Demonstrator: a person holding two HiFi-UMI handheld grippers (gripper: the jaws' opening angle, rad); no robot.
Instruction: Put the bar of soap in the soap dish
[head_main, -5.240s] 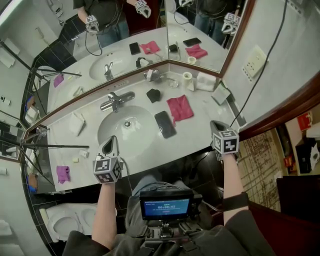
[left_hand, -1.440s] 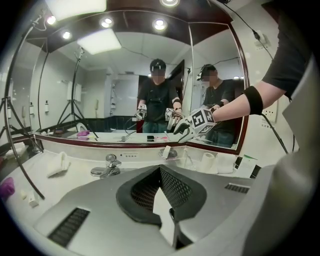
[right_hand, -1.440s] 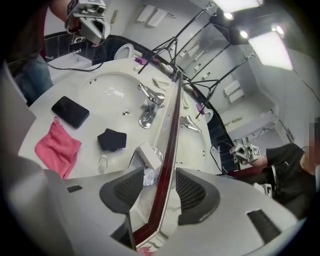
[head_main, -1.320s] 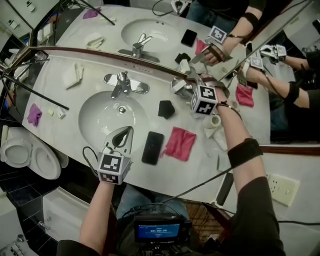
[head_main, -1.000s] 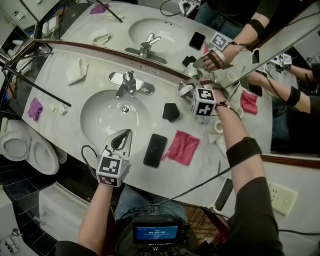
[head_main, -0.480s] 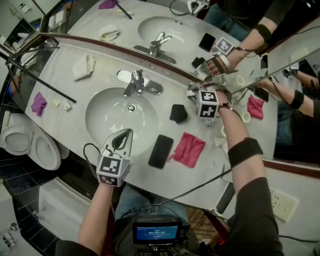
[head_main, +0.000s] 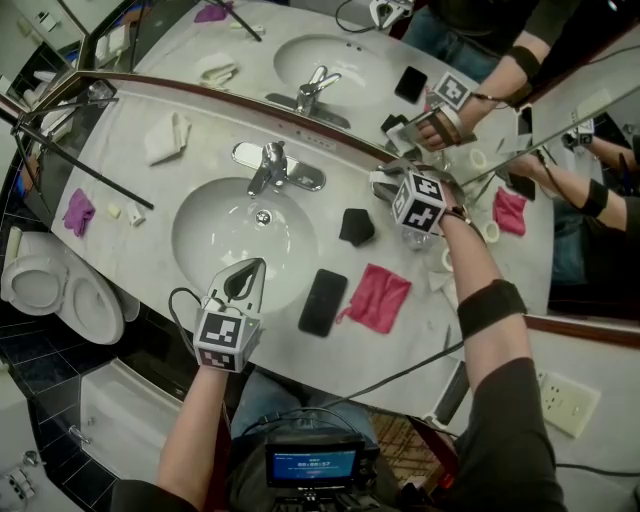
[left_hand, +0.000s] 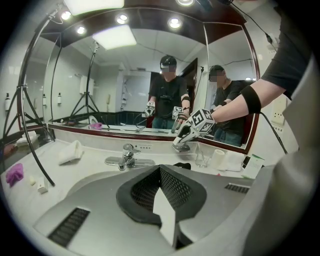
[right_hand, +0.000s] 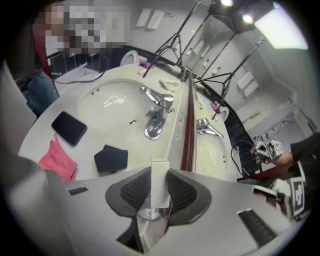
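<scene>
The left gripper (head_main: 254, 266) and right gripper (head_main: 384, 182) are pale grey moulded shells with black cross-hatched pads (left_hand: 176, 186) and slotted vents (left_hand: 70, 226). Each carries a white cube (head_main: 222, 339) printed with black square markers. A thin black cable (head_main: 176, 300) loops off the left one. The person wears dark short sleeves (head_main: 515, 420), a black band (head_main: 478, 304) round the right forearm, blue-grey jeans (head_main: 270, 390) and, nearest, a chest unit with a blue-lit screen (head_main: 315, 465).

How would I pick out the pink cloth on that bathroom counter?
Find the white oval basin sunk in the pale counter. Right of it in the head view, near the front edge, lies a flat black phone, with the crumpled pink cloth just beyond. The other coloured rag, small and purple, sits at the far left end.
</scene>
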